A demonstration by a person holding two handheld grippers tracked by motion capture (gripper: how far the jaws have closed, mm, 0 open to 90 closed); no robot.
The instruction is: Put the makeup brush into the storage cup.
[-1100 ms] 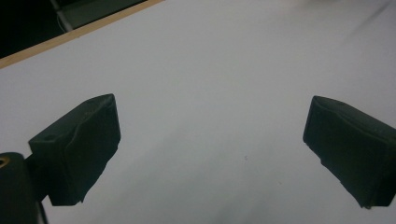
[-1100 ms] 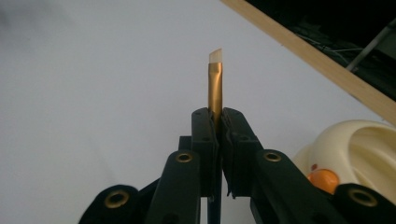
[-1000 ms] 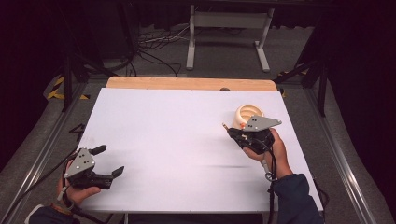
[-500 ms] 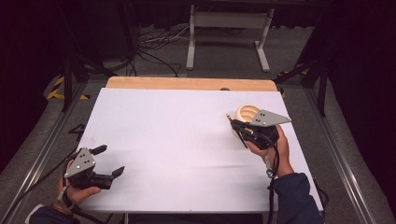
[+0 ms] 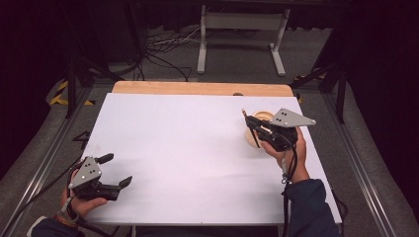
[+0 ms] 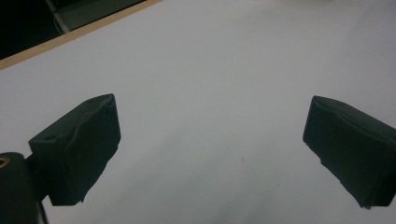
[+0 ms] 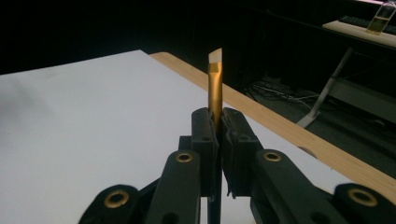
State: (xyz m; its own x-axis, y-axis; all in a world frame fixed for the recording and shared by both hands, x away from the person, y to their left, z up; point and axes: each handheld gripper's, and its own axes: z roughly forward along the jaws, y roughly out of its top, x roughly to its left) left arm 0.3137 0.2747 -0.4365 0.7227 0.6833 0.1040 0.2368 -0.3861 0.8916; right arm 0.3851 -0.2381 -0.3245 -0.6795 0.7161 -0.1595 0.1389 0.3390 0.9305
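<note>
Dark floor and cables surround the white worktop (image 5: pixel 197 148), bare except beside the right tongs (image 7: pixel 215 122). Those are clenched on a gold brush (image 7: pixel 215 88), held upright with its pale slanted tip above the jaws; pickup is judged done, use or placing left. A wooden bowl (image 5: pixel 258 129) sits just beneath them, the worktop's edge near. The left tongs (image 5: pixel 114 170) are released, with open room ahead.
</note>
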